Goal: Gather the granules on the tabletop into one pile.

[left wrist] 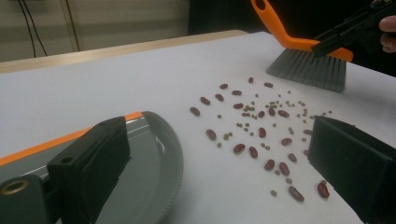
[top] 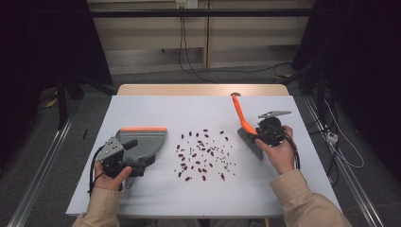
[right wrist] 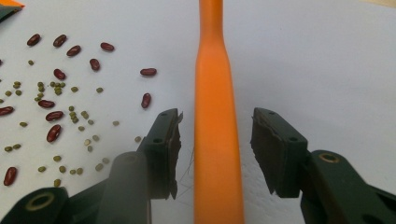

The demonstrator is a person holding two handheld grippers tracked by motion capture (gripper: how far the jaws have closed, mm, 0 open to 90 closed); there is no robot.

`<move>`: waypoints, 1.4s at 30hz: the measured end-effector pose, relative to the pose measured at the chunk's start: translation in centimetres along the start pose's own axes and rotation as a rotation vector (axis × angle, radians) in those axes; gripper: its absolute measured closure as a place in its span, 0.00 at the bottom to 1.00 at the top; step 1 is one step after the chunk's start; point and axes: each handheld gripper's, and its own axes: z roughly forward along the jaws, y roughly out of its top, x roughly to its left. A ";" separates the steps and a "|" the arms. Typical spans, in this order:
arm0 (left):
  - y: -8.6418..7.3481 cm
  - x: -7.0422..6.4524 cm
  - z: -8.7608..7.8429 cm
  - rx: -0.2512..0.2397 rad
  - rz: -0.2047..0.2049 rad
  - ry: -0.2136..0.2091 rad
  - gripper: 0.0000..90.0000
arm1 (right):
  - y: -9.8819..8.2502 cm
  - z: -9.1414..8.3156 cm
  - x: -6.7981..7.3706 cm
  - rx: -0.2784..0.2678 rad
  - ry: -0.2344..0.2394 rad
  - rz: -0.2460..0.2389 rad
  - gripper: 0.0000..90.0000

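Straddling brush handle (right wrist: pixel 217 121): my right claw (right wrist: pixel 215 154), jaws apart, pads clear; handle's long axis runs straight ahead between them; beans (right wrist: pixel 56 109) lie left.

A white-topped desk (top: pixel 142 113) with a pale wooden far edge stands on a grey floor (top: pixel 151 75) in a dim room, deep shadow pooling at both sides. Behind it, light wooden wall panels (top: pixel 151 38) run across, with black cables (top: pixel 189 61) dropping from a socket (top: pixel 186 4) and trailing over the floor. Metal rails (top: pixel 42 165) flank the desk left and right.
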 end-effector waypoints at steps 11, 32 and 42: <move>0.0 0.1 -0.2 0.003 0.002 0.007 0.06 | -0.1 -0.1 0.0 0.002 -0.009 -0.014 0.73; 0.0 0.1 -0.2 -0.004 -0.001 0.008 0.06 | -0.2 0.4 0.5 0.042 0.004 0.014 0.79; 0.0 0.2 -0.2 -0.003 -0.002 0.007 0.06 | 0.9 0.7 0.5 -0.012 0.023 0.009 0.80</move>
